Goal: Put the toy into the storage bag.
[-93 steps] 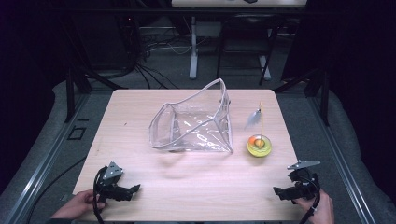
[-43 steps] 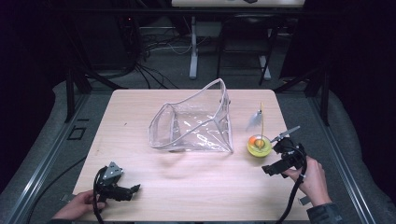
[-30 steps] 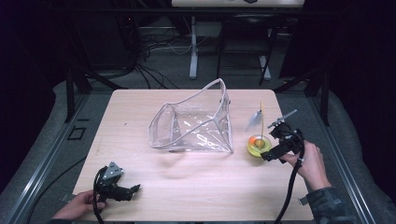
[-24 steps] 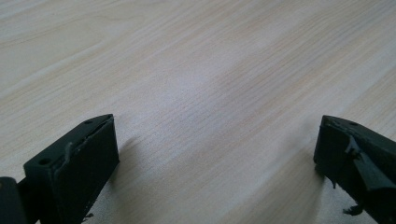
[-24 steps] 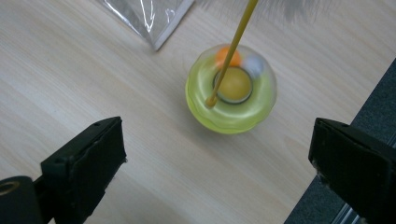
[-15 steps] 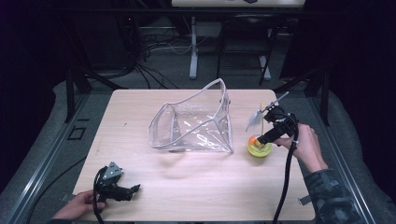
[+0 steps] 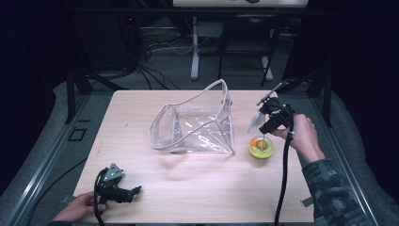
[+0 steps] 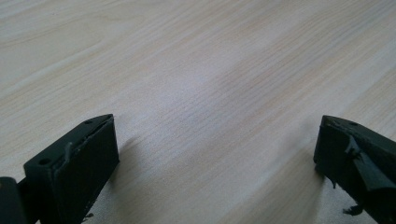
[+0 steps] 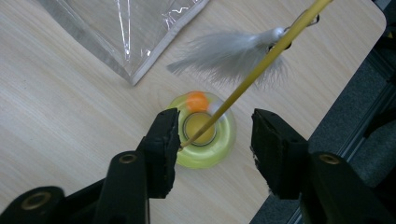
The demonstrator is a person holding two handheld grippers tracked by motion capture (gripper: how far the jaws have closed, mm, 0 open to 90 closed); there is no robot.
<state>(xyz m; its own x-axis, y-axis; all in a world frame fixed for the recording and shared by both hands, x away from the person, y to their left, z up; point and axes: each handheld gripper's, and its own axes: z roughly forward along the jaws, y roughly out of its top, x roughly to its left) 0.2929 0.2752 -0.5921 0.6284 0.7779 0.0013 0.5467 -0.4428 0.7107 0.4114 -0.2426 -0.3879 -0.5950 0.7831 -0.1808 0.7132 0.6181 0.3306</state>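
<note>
Over the right half of the pale wooden table (image 7: 197, 183) the right gripper (image 9: 212, 135) hangs above a round yellow-green plastic toy base (image 9: 203, 140) with a small orange ball (image 9: 196, 100) in its ring. From the base's centre a thin yellow rod (image 9: 261, 60) rises at a slant, carrying a tuft of grey-white feather (image 9: 229, 56) near its top. The rod runs up between the black jaws, lying close against the left-hand one in the right gripper view — the jaws have just been closing and stand about half apart, but whether either pad presses the rod yet I cannot tell. Coming from above suits a grip on the thin rod rather than the low, wide base.

At the near left corner the left gripper (image 7: 117, 190) rests low over bare wood, jaws wide apart with nothing between them, likely parked out of the way.

A clear, soft plastic bag with a pale trimmed edge (image 7: 197, 125) sits mid-table, just left of the toy. Room is tight there — the bag's corner is near on one side, the table's right edge not far on the other; the front of the table offers open room for moving
</note>
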